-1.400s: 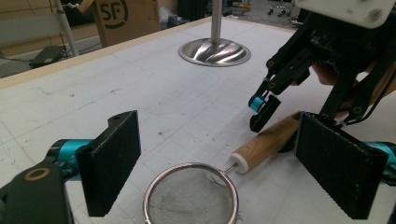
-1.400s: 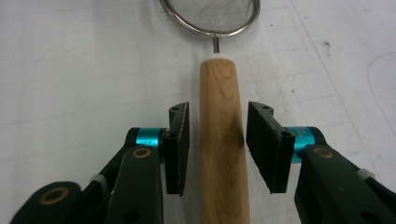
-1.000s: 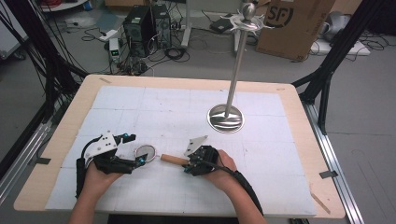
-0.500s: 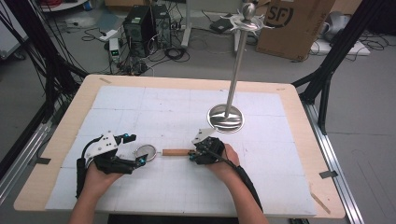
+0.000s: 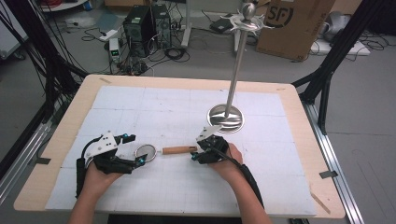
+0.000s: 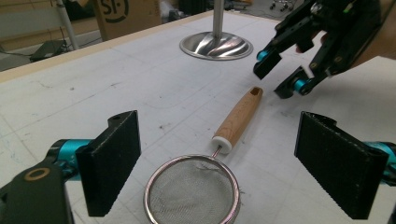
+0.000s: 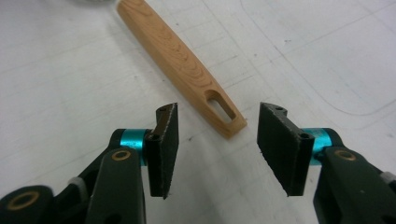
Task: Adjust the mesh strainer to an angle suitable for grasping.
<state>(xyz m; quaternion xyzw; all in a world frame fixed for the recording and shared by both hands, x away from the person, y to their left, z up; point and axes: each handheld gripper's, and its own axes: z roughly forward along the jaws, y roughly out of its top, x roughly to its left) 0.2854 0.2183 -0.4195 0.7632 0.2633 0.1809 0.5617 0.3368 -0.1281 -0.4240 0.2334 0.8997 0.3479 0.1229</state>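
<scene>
**Right claw letting go of the strainer handle near the front edge**

I am looking down at the worktop (image 5: 289,140), and the small strainer (image 5: 163,151) is lying flat on the white mat, close to the front edge and roughly midway between the left and right edges; its mesh bowl (image 6: 192,192) is pointing toward my left claw (image 5: 133,149) and its wooden handle (image 7: 182,65) is pointing toward my right claw (image 5: 198,151). The right claw's jaws have just been opening; in the right gripper view they are standing apart with the slotted end of the handle lying just ahead of them, not pressed by either pad, so I am judging this as a release, the strainer being left to rest on the mat. The left claw is gaping wide, its pads on either side of the mesh bowl without touching it; I am reading that as readiness to take the rim, which is why the bowl end is being presented to that side. The tall steel stand (image 5: 226,116) is sitting behind the right claw, toward the far edge; its hooked top (image 5: 248,18) suggests the slot in the handle is meant for hanging there; the handle is lying with that slot facing up, which should be easing a hook through it.
</scene>
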